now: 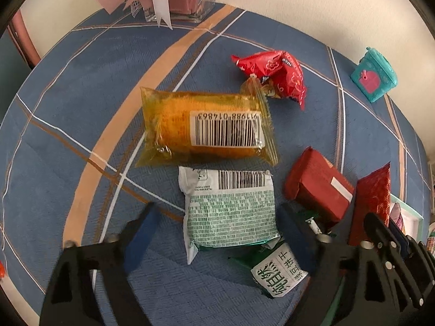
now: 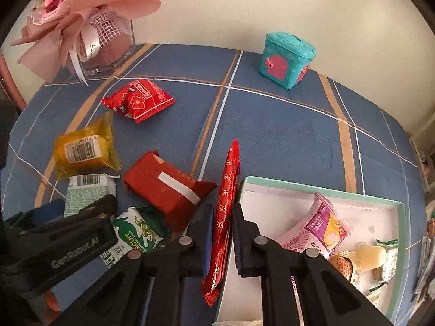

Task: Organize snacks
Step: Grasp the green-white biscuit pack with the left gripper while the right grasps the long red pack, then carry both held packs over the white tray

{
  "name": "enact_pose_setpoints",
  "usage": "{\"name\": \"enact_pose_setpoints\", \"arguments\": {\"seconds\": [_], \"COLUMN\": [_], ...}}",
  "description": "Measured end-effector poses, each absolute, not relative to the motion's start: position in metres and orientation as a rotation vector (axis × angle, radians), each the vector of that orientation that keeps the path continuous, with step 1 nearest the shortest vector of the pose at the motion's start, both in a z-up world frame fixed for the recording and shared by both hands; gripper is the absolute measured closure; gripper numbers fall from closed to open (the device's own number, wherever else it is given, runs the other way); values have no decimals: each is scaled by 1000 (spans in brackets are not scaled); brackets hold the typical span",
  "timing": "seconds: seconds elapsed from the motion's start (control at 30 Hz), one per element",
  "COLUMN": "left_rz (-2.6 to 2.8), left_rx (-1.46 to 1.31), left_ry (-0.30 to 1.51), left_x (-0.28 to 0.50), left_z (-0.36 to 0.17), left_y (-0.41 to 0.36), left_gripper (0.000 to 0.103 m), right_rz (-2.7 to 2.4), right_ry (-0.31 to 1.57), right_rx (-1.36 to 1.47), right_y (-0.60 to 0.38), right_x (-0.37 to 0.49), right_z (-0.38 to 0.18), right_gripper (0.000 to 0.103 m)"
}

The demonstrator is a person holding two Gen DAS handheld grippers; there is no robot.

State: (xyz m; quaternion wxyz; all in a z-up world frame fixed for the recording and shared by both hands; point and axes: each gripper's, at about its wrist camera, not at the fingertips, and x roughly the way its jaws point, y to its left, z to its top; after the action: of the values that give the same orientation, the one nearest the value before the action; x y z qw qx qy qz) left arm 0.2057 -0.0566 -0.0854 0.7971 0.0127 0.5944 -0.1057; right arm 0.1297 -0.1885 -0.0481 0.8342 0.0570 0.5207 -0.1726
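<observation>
Far right of blue cloth (image 2: 285,135) bare, open passage up to teal box (image 2: 286,59). Near side crowded: red carton (image 2: 168,187), green biscuit pack (image 2: 138,231), white pack (image 1: 231,206), yellow pack (image 1: 206,127) close together. Tray rim (image 2: 320,187) blocks right

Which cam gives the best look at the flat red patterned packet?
Right wrist. There the flat red patterned packet runs nearly full length, edge-on, pinched between the right gripper pads beside the tray. Left wrist shows only its upper part at the frame's right, lower end hidden behind the gripper.
</observation>
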Motion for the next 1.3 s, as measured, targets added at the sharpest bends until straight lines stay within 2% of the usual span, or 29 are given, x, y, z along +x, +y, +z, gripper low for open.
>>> {"name": "enact_pose_setpoints", "arguments": {"seconds": [0.1,0.13,0.27,1.3], "left_rz": [-227,-232,-246,-336], "left_rx": [35,30,-6,-66], "left_ry": [1275,1270,1260,1105], "left_x": [205,204,203,163], "left_z": [-87,-86,-83,12], "left_y": [-58,-59,-57,-63], "left_gripper": [29,37,43,44], "right_rz": [-364,-363,-351,-344], "right_ry": [1101,1101,1094,904], "right_rx": [129,133,155,221], "right_y": [-189,-189,-191,-207], "right_x": [130,129,128,72], "right_z": [-48,-47,-44,49], "right_gripper": [90,90,91,91]}}
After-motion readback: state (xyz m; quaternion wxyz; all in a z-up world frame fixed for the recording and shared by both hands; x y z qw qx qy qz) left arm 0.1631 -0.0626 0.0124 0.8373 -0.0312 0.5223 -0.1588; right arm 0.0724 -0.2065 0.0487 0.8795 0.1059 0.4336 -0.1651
